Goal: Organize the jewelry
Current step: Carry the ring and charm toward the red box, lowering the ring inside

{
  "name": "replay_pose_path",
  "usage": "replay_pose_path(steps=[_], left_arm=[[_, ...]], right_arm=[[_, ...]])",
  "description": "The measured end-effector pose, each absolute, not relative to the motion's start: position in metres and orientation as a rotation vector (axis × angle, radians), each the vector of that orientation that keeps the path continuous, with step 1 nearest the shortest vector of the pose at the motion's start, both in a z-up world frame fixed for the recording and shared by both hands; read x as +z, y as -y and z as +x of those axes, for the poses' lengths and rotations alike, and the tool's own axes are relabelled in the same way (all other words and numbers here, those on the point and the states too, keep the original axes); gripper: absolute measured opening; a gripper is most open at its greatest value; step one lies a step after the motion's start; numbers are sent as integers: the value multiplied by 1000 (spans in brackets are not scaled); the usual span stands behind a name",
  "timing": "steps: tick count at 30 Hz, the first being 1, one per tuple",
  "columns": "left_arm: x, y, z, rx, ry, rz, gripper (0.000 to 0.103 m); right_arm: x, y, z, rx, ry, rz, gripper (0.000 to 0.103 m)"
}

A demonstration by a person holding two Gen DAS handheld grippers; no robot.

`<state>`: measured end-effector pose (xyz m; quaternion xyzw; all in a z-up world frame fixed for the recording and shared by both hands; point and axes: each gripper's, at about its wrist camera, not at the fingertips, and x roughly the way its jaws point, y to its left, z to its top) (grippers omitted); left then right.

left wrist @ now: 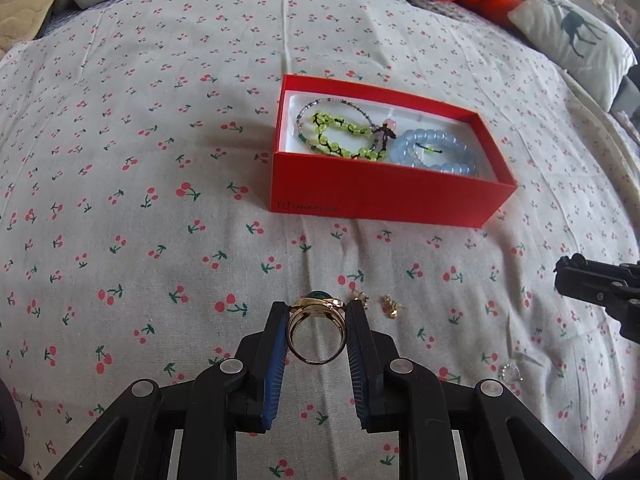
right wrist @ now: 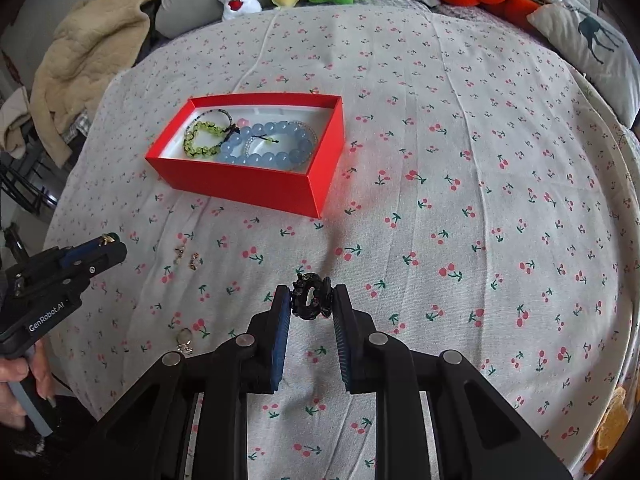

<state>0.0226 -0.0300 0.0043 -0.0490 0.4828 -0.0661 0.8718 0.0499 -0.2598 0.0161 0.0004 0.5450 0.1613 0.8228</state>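
Bracelets [left wrist: 360, 136] already in red box [left wrist: 392, 196]; left gripper [left wrist: 316, 312] clamps gold ring [left wrist: 316, 332], right gripper [right wrist: 310, 300] clamps black ring [right wrist: 310, 295]; earrings [left wrist: 390, 306] and clear ring [left wrist: 510, 372] remain on bed [left wrist: 160, 160].

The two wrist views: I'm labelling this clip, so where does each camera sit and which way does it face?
Left wrist: on the left tongs, looking down the bed at the gold ring they grip; the right tongs' tip shows at the right edge.
Right wrist: on the right tongs, gripping a black ring; left tongs and a hand show.
Shared: red box, gold earrings.
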Motion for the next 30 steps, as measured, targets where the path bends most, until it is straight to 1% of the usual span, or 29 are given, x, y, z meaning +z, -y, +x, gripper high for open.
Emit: replay_pose_path(steps=[14,24,30], left_arm=[[38,45,40,-161,-963,-171,23],[41,37,61,-148,-964,-279,23],[41,35,82,-134,-967,-289,23]], right_arm=[[58,244,53,415,-1086,126,23],[62,237,74,442,-1087,268,23],[57,234,95,450,-1106,314,23]])
